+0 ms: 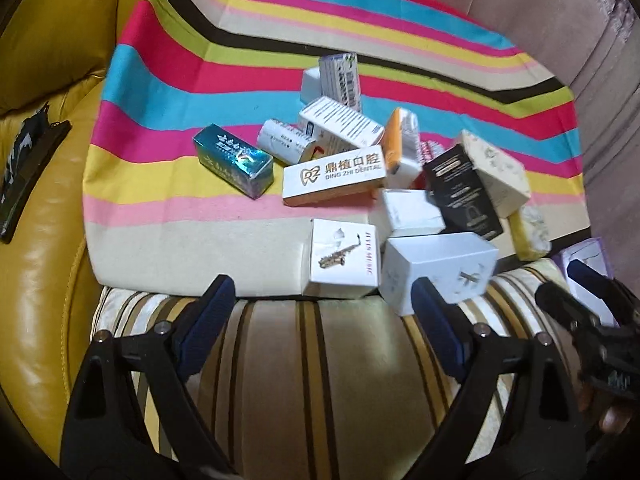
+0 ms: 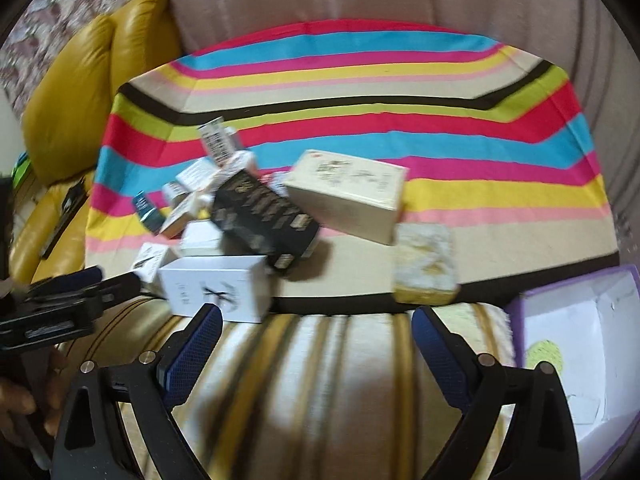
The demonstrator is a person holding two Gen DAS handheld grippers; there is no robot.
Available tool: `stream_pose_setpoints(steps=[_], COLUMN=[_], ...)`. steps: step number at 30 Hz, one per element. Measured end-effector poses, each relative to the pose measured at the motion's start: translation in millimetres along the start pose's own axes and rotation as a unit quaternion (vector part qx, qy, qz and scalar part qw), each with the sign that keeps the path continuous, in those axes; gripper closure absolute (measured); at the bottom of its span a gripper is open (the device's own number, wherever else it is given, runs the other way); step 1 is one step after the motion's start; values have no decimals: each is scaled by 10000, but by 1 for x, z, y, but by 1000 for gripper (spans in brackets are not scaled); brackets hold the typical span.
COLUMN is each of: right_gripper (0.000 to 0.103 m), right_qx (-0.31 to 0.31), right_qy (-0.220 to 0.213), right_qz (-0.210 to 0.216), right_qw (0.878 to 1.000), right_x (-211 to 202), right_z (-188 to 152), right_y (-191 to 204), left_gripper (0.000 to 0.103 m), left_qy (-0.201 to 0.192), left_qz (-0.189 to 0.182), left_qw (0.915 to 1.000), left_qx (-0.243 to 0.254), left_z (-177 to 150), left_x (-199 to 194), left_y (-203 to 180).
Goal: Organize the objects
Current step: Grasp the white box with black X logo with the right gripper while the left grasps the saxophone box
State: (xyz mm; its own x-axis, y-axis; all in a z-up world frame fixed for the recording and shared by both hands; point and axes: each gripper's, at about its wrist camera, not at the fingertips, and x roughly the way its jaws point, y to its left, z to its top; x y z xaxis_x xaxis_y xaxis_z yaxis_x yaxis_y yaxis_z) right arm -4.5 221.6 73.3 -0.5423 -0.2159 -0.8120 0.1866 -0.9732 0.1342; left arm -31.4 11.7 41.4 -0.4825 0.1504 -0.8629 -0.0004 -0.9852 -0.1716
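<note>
Several small cartons lie piled on a striped cloth (image 1: 168, 92). Among them are a teal box (image 1: 234, 160), a white "Ding Zhi Dental" box (image 1: 334, 176), a saxophone-print box (image 1: 344, 258), a white box (image 1: 438, 270), a black box (image 1: 462, 192) and a cream box (image 1: 496, 172). My left gripper (image 1: 322, 296) is open and empty, just short of the saxophone box. My right gripper (image 2: 316, 320) is open and empty, near the white box (image 2: 218, 290) and a yellow-white box (image 2: 426, 268). The black box (image 2: 266, 218) leans on the pile beside the cream box (image 2: 348, 198).
The cloth lies on a striped cushion (image 1: 304, 364) on a yellow leather sofa (image 1: 44, 280). A dark pouch (image 1: 24, 176) lies on the sofa at left. An open purple-edged box (image 2: 580, 364) stands at right. The far half of the cloth (image 2: 360, 80) holds nothing.
</note>
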Motion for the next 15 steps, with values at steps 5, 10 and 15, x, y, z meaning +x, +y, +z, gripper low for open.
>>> stream_pose_setpoints(steps=[5,10,15], right_gripper=[5,4,3], right_qx=[-300,-488,-637], right_qy=[114,233,379], right_qz=[81,85,63], right_qw=[9995,9985,9972], right_x=[8,18,29], right_z=[1,3,7], right_y=[27,44,63], left_gripper=[24,56,57], left_qy=[262,426,133], left_qz=[17,-138,-197], left_qw=[9996,9990,9993], left_qx=[136,34,-279], left_z=[5,3,-3], left_x=[19,30,13], left_y=[-2,5,17])
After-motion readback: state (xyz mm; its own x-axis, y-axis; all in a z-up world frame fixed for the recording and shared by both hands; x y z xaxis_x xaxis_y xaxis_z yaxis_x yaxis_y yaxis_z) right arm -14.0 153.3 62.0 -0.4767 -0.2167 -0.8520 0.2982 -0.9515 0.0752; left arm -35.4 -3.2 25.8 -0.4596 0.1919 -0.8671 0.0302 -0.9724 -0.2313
